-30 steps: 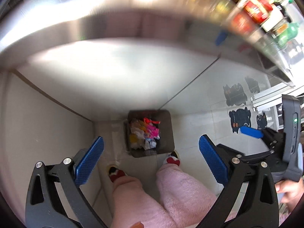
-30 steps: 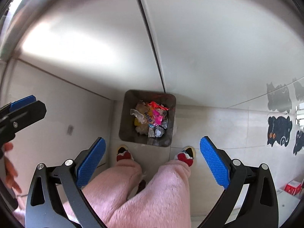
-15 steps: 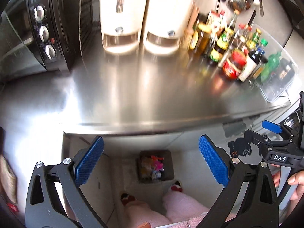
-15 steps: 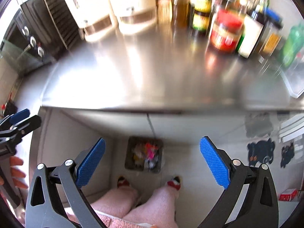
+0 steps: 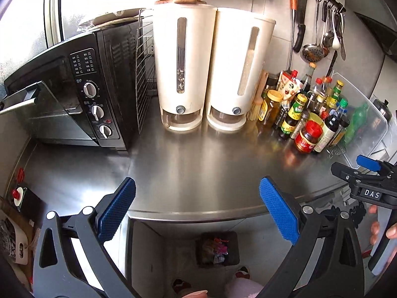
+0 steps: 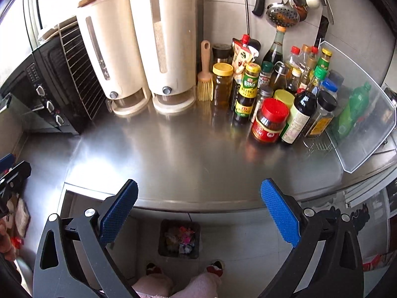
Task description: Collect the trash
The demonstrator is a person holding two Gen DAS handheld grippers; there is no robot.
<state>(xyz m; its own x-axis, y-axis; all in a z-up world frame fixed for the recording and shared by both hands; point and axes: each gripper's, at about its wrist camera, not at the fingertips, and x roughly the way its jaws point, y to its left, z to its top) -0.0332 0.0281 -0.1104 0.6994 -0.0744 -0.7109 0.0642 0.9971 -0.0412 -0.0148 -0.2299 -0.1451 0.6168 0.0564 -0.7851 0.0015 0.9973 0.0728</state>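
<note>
A dark trash bin (image 5: 218,248) holding colourful wrappers stands on the floor below the steel counter's front edge; it also shows in the right wrist view (image 6: 180,239). My left gripper (image 5: 198,211) is open and empty, held above the counter edge. My right gripper (image 6: 199,212) is open and empty too, held over the same edge. The right gripper shows at the right of the left wrist view (image 5: 364,173). No loose trash shows on the steel counter (image 6: 161,154).
A black microwave oven (image 5: 74,94) stands at back left, two white dispensers (image 5: 211,74) at the back, and many sauce bottles (image 6: 285,94) with a clear plastic bin (image 6: 364,124) at right. Utensils (image 5: 320,32) hang on the wall. My feet (image 6: 183,269) stand by the bin.
Both grippers have tilted up from facing the floor bin to facing the counter. The bin has dropped to the bottom of both views. Both jaws stayed open.
</note>
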